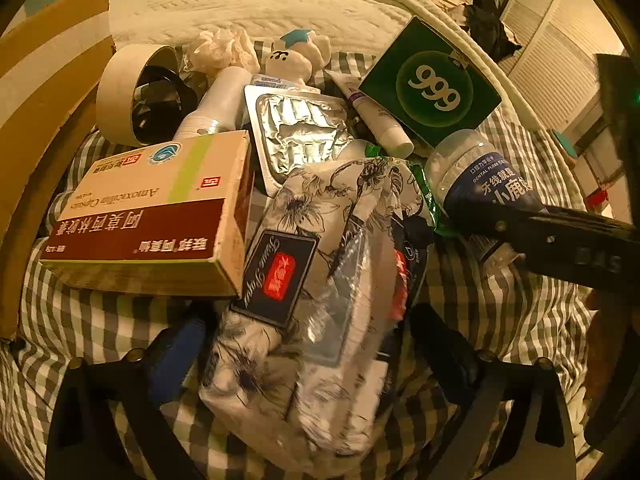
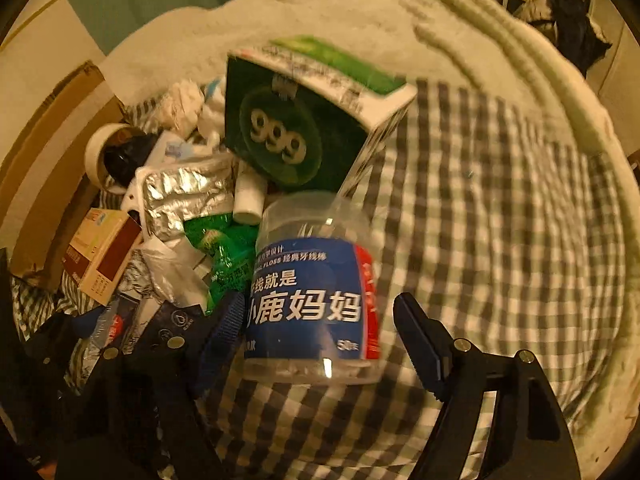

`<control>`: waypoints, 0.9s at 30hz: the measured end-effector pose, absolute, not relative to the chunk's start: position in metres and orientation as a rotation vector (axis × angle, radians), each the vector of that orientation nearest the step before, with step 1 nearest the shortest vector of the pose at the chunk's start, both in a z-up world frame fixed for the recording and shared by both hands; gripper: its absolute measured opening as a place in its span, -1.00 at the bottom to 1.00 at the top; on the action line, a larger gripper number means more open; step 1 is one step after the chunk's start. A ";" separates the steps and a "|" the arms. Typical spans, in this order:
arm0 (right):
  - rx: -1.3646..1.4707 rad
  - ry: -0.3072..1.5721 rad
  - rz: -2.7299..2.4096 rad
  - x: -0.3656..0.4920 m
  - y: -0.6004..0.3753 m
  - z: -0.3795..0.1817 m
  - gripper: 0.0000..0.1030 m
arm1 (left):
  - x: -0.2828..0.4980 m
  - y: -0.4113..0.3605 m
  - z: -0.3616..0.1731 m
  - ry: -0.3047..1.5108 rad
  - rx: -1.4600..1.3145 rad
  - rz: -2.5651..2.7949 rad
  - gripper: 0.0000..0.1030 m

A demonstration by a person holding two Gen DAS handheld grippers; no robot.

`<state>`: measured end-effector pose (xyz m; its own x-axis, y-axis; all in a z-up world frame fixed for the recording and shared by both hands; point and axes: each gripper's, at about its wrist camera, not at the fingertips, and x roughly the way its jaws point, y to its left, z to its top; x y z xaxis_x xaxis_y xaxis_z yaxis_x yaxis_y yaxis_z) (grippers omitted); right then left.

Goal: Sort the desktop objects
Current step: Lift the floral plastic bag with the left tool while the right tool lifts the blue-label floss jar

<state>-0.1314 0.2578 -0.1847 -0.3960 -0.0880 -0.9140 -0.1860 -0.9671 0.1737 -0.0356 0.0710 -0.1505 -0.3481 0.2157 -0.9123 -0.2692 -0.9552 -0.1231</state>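
Observation:
A pile of objects lies on a checked cloth point(image 1: 100, 320). In the left wrist view my left gripper point(image 1: 308, 344) is open, its fingers on either side of a floral tissue pack point(image 1: 320, 280) in clear wrap. A red and white medicine box point(image 1: 152, 216) lies left of it. In the right wrist view my right gripper point(image 2: 320, 332) is open around a clear dental floss jar point(image 2: 316, 296) with a blue label, lying on its side. The jar also shows in the left wrist view point(image 1: 480, 176), with the right gripper's black finger across it.
A green "999" box point(image 1: 432, 84), a white tube point(image 1: 380, 120), a foil blister tray point(image 1: 300, 132), a tape roll point(image 1: 128, 92), a white bottle point(image 1: 216, 104) and a small plush toy point(image 1: 296, 56) lie behind. Cardboard point(image 1: 44, 92) stands left. A cream blanket point(image 2: 360, 12) lies beyond.

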 end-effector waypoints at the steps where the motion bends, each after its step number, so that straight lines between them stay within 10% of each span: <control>1: -1.717 0.408 2.531 -0.133 0.257 -0.189 0.39 | -0.034 0.068 -0.148 0.072 -1.587 2.361 0.77; 11: -1.768 0.517 2.457 -0.123 0.260 -0.186 0.18 | -0.025 0.019 -0.129 -0.053 -1.531 2.312 -0.52; 27: -1.666 0.443 2.555 -0.079 0.216 -0.133 0.18 | 0.009 0.007 -0.081 -0.152 -1.406 2.375 -0.60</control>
